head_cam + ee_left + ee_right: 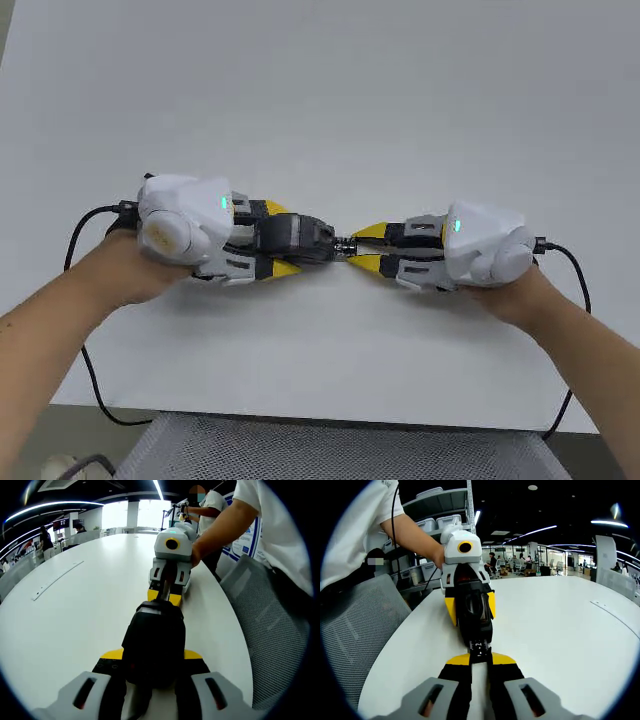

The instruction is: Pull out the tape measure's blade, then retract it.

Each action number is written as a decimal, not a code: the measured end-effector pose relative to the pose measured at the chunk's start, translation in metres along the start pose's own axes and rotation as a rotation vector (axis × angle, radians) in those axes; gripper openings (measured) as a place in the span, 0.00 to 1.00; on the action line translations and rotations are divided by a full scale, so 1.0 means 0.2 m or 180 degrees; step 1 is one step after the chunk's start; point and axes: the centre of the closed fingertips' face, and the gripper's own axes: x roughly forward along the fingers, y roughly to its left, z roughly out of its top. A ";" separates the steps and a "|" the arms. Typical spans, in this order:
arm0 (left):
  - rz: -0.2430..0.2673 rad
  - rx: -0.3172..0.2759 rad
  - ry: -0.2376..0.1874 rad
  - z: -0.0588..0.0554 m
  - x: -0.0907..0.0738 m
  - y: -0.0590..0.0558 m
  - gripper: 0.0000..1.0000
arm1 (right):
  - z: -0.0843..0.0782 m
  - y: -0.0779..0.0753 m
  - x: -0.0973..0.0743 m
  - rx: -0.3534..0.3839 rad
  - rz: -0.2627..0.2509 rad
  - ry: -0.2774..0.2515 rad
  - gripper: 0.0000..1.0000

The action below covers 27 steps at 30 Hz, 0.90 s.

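The boxy black tape measure (295, 238) is clamped in the left gripper's (284, 240) yellow-tipped jaws on the smooth white table (320, 100), its narrow blade (478, 646) pinched by the right gripper's (361, 247) jaws.

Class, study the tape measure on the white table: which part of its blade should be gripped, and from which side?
Grip the short blade tip poking from the tape measure. Come from the right, in line with the blade, as the right gripper does; the left gripper clamps the case from the other side.
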 end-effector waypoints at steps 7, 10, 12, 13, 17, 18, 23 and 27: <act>0.0012 0.0003 0.0003 0.00 0.00 0.00 0.34 | 0.00 0.00 0.00 0.0022 0.0000 -0.0002 0.11; 0.0013 0.0003 0.0001 0.01 0.00 0.00 0.34 | 0.02 0.00 0.00 0.0021 0.0001 -0.0001 0.11; 0.0013 0.0003 -0.0002 0.01 0.00 0.00 0.34 | 0.02 0.01 0.00 0.0017 0.0003 0.0001 0.10; 0.0012 0.0004 -0.0003 0.01 0.00 0.00 0.34 | 0.02 0.01 0.00 0.0011 0.0004 0.0002 0.10; 0.0008 0.0006 -0.0007 0.00 0.00 0.00 0.34 | 0.03 0.01 0.00 -0.0010 0.0008 0.0009 0.10; 0.0007 0.0007 -0.0006 0.00 0.00 0.00 0.34 | 0.03 0.01 0.00 -0.0015 0.0010 0.0009 0.10; 0.0011 0.0001 -0.0021 0.00 0.00 0.01 0.34 | 0.03 0.01 -0.03 0.0007 0.0001 -0.0003 0.10; 0.0015 0.0000 -0.0033 0.00 0.00 0.01 0.34 | 0.02 0.01 -0.05 0.0039 -0.0013 -0.0005 0.10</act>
